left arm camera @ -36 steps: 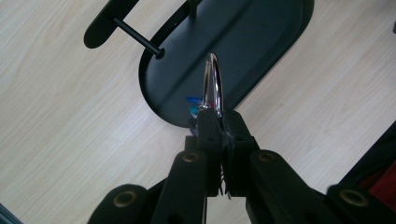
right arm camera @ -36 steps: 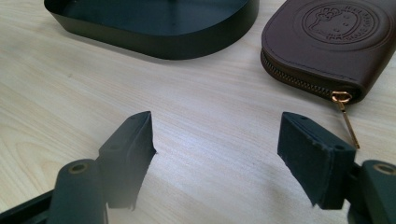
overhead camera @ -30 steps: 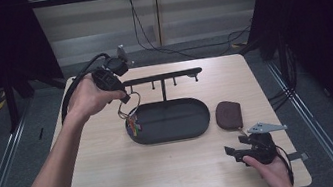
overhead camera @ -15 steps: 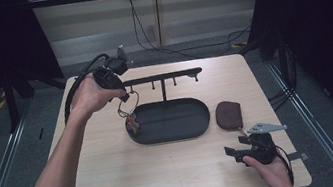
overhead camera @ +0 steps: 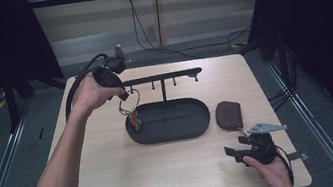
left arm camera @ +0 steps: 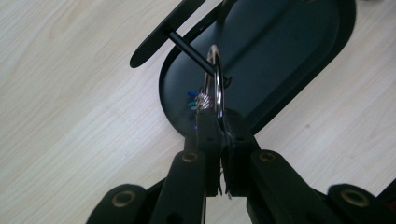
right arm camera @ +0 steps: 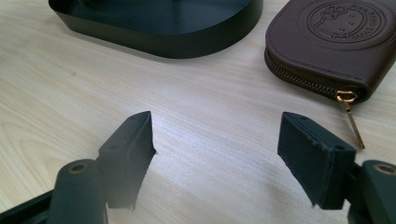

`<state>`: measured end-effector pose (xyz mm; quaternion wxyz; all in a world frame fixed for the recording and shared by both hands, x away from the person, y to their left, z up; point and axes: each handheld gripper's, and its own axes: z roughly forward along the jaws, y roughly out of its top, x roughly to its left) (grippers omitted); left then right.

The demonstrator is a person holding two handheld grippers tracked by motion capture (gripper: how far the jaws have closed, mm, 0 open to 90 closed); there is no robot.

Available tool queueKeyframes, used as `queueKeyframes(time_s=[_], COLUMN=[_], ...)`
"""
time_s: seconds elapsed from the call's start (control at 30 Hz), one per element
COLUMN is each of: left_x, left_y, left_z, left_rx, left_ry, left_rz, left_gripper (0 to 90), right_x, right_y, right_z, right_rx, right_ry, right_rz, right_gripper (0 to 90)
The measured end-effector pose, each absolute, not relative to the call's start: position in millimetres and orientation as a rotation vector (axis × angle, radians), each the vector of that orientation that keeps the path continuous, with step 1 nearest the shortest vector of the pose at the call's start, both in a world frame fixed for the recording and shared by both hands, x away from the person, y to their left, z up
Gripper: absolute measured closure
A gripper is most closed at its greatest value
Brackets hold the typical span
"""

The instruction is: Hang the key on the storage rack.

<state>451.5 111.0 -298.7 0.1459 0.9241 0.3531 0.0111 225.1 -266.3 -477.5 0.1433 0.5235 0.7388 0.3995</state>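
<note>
A silver metal key ring (left arm camera: 215,79) with coloured tags is clamped in the left gripper (left arm camera: 218,122) at the black rack's leftmost peg (left arm camera: 194,49); threading over it is needed next. The right gripper (right arm camera: 215,140) rests released.

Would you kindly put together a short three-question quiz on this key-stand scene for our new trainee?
1. True or false: the left gripper is shut on the key ring.
2. Which item lies right of the black tray in the high view? A) a cup B) a brown zip pouch C) a book
3. Fill in: the right gripper rests near the table with its jaws ____.

Key: 1 true; 2 B; 3 open, nothing between them.
</note>
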Motion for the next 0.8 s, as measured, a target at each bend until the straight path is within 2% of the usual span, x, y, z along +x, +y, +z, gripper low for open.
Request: queueKeyframes(time_s=[0.17, 0.43, 0.8], left_x=[453.4, 449.7, 444.5], left_y=[107.4, 111.8, 116.3], left_z=[-302.2, -298.3, -300.9], left_rx=[2.668, 2.656, 2.599], left_ry=[1.011, 1.033, 1.058], left_rz=[0.055, 0.084, 0.095], left_gripper=[86.1, 77.9, 55.8], right_x=[225.1, 225.1, 225.6], right_y=[-266.3, -266.0, -265.3], right_z=[-477.4, -477.5, -477.8], right_rx=[1.505, 1.507, 1.511], right_ry=[2.132, 2.134, 2.134], right_rz=[1.152, 1.149, 1.145], right_gripper=[26.8, 26.7, 26.7])
